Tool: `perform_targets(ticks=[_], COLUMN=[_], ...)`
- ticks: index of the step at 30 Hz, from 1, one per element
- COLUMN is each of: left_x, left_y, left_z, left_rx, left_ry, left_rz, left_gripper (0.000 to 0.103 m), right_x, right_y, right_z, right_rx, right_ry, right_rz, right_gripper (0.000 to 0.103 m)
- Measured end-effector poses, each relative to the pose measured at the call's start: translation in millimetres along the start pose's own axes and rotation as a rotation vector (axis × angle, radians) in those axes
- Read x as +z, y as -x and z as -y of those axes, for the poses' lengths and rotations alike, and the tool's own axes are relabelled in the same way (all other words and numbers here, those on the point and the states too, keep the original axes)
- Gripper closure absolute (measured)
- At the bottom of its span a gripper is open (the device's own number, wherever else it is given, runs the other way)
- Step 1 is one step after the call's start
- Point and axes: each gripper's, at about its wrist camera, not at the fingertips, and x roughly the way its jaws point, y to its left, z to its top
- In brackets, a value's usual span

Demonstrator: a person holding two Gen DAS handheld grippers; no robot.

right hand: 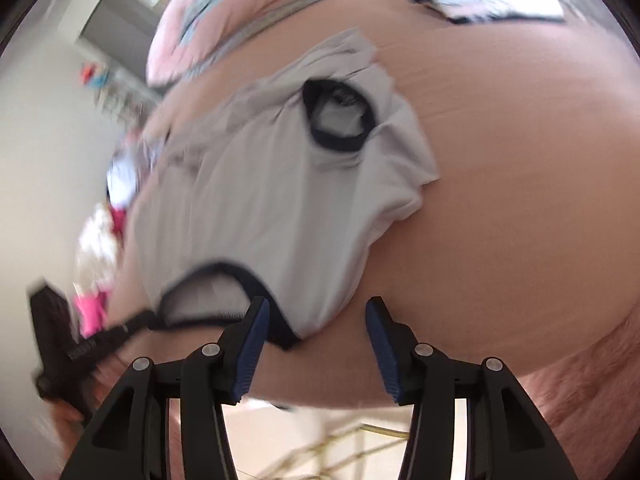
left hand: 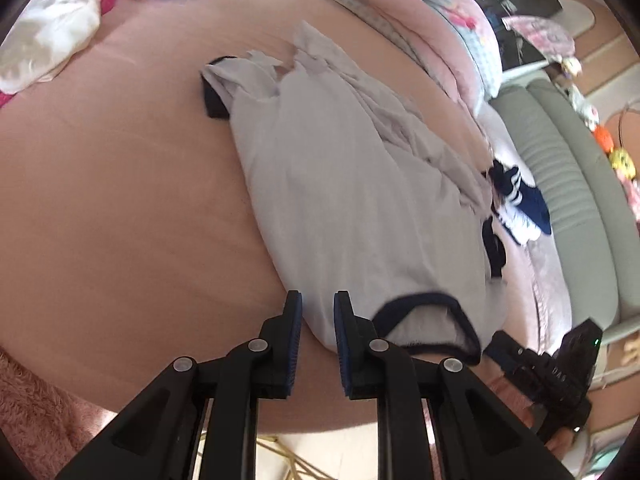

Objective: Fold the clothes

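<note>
A pale grey shirt (left hand: 340, 200) with navy trim lies crumpled on the salmon-pink bed sheet (left hand: 120, 200). One navy-edged opening (left hand: 424, 320) is at its near end, close to the bed's edge. My left gripper (left hand: 317, 308) hovers at the shirt's near left edge, its fingers a narrow gap apart with nothing between them. In the blurred right wrist view, the shirt (right hand: 260, 208) shows two navy-edged openings. My right gripper (right hand: 316, 316) is wide open over the near hem, and its left finger (right hand: 256, 328) overlaps the near opening (right hand: 216, 296). The other tool's black body (left hand: 560, 376) appears at lower right.
A pile of white and pink clothes (left hand: 48, 40) lies at the far left of the bed. A pink quilt (left hand: 440, 20) runs along the far side. A navy-and-white striped garment (left hand: 516, 204) sits right of the shirt, beside a grey-green padded edge (left hand: 568, 200). Fuzzy pink blanket (right hand: 580, 380) near the front.
</note>
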Motion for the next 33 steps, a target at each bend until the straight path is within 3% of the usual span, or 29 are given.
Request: perform_targets(ticks=[5,10,12,13,15,19,22,25,26,28,32,33], left_x=[22.1,26.1,25.1,24.6,18.2,9.0,10.5,18.1,21.5,26.0,24.5,24.1], left_y=[-23.8,-37.3,-36.4,-36.0,-33.2,-30.3,-30.8,-25.9,-26.3,-27.1,-18.7,-21.6], left_z=[-7.9,-7.6,-10.6,-12.2,-12.9,-13.7,-9.6,2.6,6.8,11.9,29.6,28.5], left_rx=[-0.028,-0.129,-0.195,-0.228,-0.273,-0.182,-0.2,-0.017,0.057,0.106,0.275,0.196], left_ry=[0.034,0.107,0.165,0.195,0.224,0.21,0.227,0.164,0.141,0.121,0.034,0.053], left_rz=[-0.044,-0.035,-0.034,-0.034,-0.036,-0.043,-0.047,0.015,0.022,-0.009,0.021,0.001], left_gripper=[0.089,0.089,0.089,0.089,0.088,0.082,0.068,0.067,0.067,0.067,0.067,0.067], right_x=[14.9,28.3,27.9,23.2,18.3,3.9,6.6,8.6,8.1,7.2,5.3,4.7], right_y=[-11.4,-17.8,-12.2,-5.3,-3.8,-13.0,-24.8,-28.2,-28.7,-28.1,-11.8,-6.5], right_z=[1.3,2.2,4.6,8.2,11.6,9.9,4.1,-1.5,-4.2,-10.3,-20.0,-21.9], right_rx=[-0.022,-0.048,-0.054,-0.049,-0.006,0.0,0.016,0.014,-0.001,-0.042,-0.198,-0.24], right_ry=[-0.005,0.002,0.01,0.007,-0.025,-0.042,-0.055,-0.047,-0.031,0.003,0.068,0.082], right_rz=[0.012,0.02,0.006,-0.015,-0.056,-0.066,-0.06,-0.055,-0.052,-0.049,-0.006,0.01], right_gripper=[0.053,0.053,0.072,0.086,0.089,0.088,0.082,0.076,0.076,0.077,0.076,0.076])
